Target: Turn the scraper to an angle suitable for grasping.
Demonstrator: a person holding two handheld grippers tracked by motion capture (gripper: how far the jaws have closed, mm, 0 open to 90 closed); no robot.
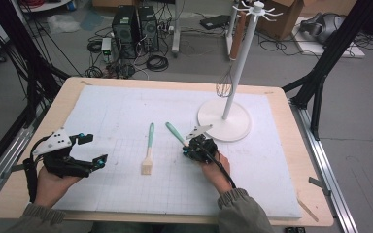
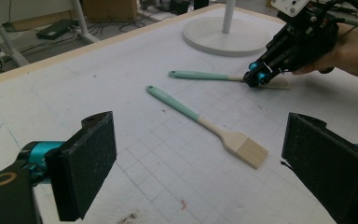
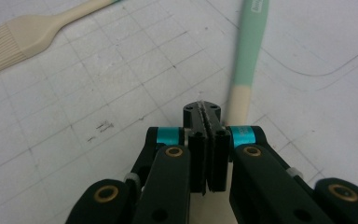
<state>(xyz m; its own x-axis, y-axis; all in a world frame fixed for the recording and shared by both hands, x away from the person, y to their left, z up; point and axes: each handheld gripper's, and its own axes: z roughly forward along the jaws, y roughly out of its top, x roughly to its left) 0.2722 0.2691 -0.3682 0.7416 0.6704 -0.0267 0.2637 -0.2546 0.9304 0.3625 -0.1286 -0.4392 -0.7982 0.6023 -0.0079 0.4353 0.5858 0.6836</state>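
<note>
The right gripper [image 1: 190,145] sat low on the mat, jaws pressed together beside the cream neck of a teal-handled spatula [image 1: 175,132]; from the gripper's own view they pinched nothing, with the spatula [image 3: 244,70] just alongside. The left gripper [image 1: 90,150] hung wide open near the table's left edge. A pastry brush [image 1: 148,154] lay untouched between them. On the stand [image 1: 233,73] only a whisk [image 1: 223,86] hung. By my read, barely started, lifting and hanging remained.

A teal-handled spatula [image 1: 175,133] lies flat on the mat beside a cream-bristled brush [image 1: 148,156].
</note>
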